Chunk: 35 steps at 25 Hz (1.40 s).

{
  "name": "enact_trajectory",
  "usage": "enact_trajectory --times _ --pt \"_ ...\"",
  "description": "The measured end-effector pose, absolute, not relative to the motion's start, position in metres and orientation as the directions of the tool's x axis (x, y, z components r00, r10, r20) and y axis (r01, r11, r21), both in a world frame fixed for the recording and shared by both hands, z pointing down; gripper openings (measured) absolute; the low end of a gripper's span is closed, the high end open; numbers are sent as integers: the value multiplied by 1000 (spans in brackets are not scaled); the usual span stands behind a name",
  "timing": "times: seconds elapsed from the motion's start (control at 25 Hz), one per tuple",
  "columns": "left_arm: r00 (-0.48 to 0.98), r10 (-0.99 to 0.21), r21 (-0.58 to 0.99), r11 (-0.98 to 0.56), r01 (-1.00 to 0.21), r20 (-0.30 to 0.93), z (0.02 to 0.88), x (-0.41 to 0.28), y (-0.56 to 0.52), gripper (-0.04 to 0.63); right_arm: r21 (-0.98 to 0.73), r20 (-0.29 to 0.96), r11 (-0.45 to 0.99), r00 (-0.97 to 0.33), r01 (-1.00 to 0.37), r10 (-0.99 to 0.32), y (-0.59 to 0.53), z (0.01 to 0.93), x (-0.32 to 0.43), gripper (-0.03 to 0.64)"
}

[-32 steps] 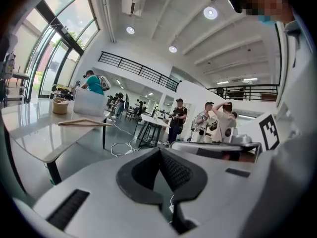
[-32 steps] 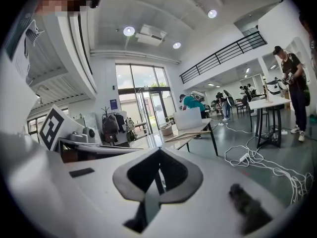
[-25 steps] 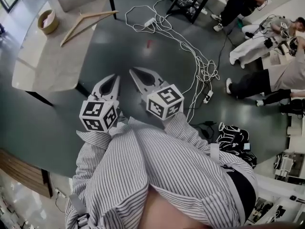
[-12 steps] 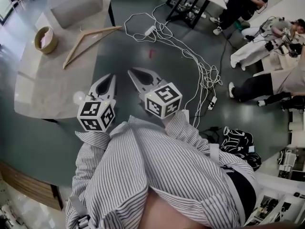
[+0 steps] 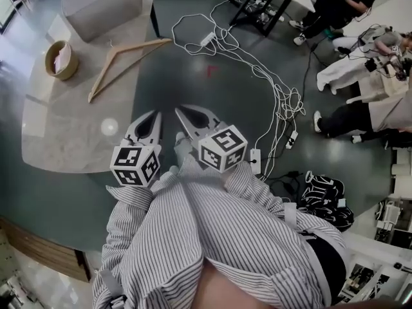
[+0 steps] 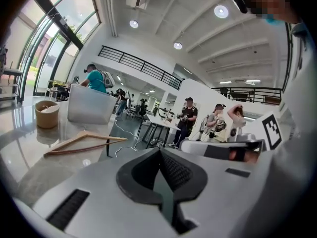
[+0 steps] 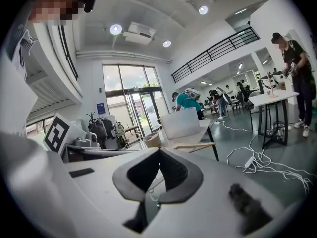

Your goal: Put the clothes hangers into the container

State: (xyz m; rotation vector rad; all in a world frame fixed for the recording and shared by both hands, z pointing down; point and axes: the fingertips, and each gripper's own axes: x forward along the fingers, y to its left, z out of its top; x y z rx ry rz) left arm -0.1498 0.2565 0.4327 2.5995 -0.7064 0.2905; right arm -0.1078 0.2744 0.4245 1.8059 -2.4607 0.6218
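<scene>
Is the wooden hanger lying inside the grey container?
No, the hanger lies flat on the table, outside the container.

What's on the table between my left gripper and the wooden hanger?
Nothing. In the head view only bare table lies between the left gripper and the wooden hanger, apart from a bright light reflection.
</scene>
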Motion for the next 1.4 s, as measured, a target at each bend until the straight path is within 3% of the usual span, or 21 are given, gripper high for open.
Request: enact_trajectory --times 0.84,1.4 --pt "810 -470 337 -744 -577 351 445 -37 75 11 -308 233 339 -417 -889 -879 82 416 -1 14" --pt "787 -540 331 -715 -616 300 431 24 -27 11 -272 254 417 -483 -867 -838 -18 418 53 14"
